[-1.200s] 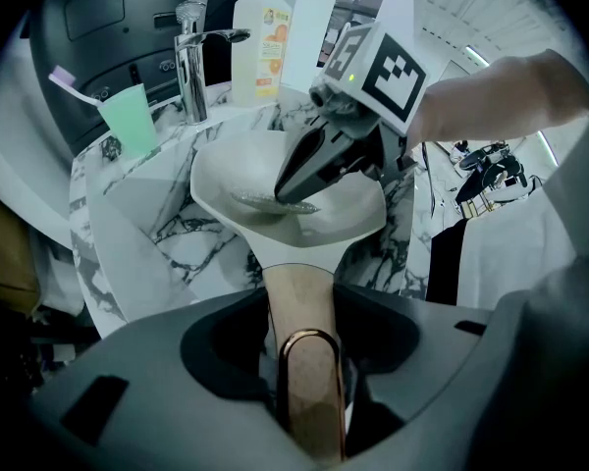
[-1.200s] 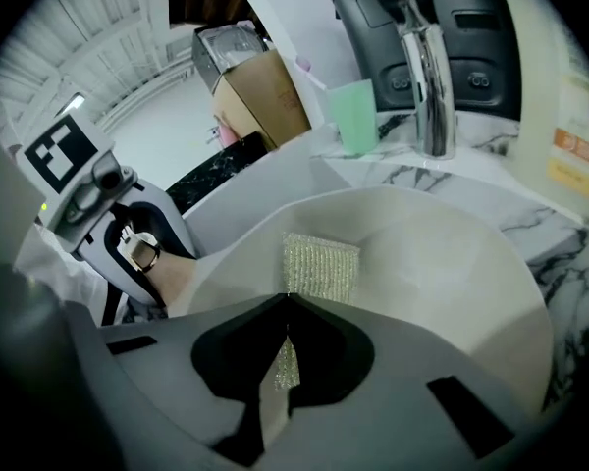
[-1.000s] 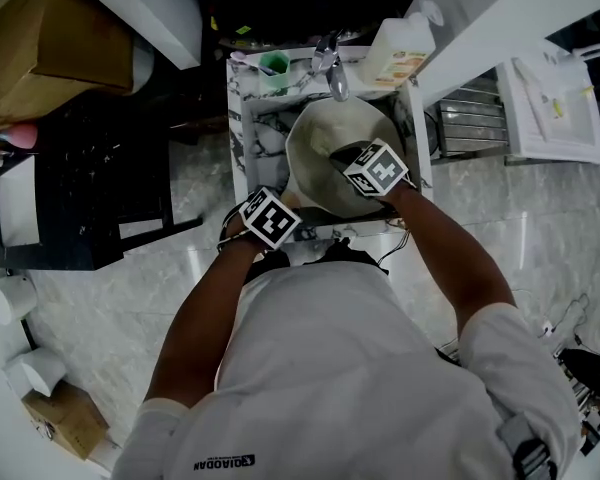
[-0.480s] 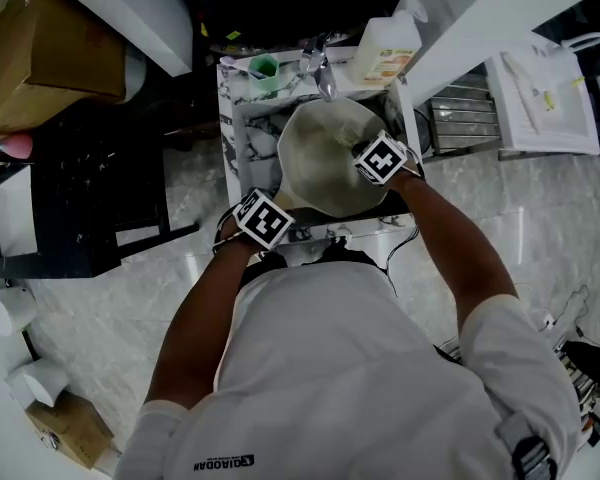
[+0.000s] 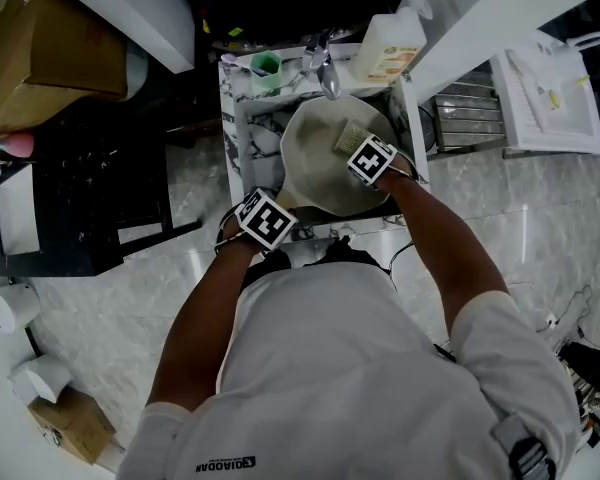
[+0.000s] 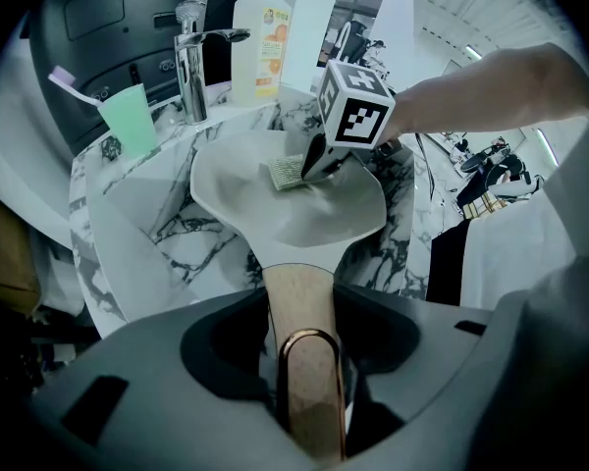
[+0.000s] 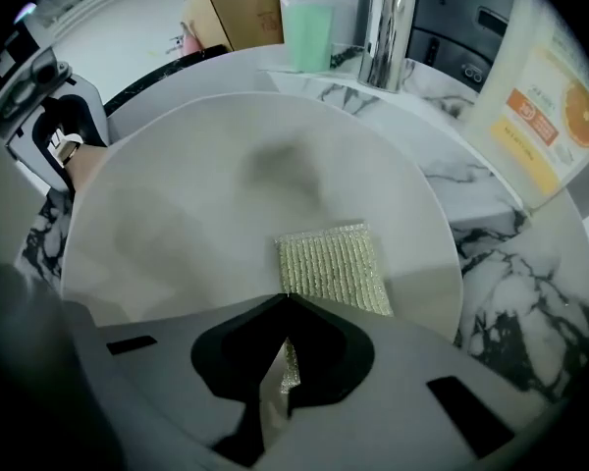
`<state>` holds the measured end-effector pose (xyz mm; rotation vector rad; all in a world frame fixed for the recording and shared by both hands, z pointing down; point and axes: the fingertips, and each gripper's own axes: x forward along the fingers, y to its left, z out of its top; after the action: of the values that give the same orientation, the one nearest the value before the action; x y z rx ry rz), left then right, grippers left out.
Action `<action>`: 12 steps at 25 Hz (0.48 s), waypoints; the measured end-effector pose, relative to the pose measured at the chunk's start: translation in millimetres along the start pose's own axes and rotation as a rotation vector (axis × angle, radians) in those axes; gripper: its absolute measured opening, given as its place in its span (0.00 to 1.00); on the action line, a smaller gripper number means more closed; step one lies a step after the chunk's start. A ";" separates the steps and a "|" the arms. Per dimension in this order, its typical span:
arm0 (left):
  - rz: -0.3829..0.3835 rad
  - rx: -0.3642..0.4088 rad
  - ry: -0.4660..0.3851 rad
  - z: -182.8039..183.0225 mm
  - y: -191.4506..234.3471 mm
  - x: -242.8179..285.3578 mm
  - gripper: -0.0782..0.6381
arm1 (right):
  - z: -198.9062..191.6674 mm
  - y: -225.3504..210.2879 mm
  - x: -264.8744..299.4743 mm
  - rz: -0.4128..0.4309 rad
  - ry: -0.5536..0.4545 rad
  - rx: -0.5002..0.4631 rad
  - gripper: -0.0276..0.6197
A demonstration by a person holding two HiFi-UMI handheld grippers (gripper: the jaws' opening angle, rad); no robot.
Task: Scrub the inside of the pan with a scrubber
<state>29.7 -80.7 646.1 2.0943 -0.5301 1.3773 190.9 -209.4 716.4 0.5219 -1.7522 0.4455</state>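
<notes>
The left gripper (image 6: 305, 346) clamps the pan (image 6: 265, 214) by its handle (image 6: 298, 292). The right gripper (image 7: 279, 361) pinches the scrubber (image 7: 334, 266) against the pan's inside.

Soft, even light from above fills the head view, and the pale floor (image 5: 130, 298) carries glare spots. Both gripper views bulge and darken to black at the corners. Between the fingers (image 6: 167, 400) of the left gripper (image 6: 299, 287) the handle (image 6: 309, 381) is blurred, while the pan (image 6: 265, 219) ahead of them is sharp. Ahead of the fingers (image 7: 157, 381) of the right gripper (image 7: 285, 307) the scrubber (image 7: 334, 268) looks crisp. A faint grey shadow lies on the pan beyond it, and the bottle (image 7: 550, 106) to their right smears.
</notes>
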 end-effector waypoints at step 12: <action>0.000 -0.002 0.003 -0.6 1.2 1.1 0.41 | -16.4 26.0 23.5 0.116 0.072 0.087 0.11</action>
<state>29.0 -81.3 647.6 2.0904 -0.5304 1.3792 184.5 -181.4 742.5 0.4618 -1.7047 0.6176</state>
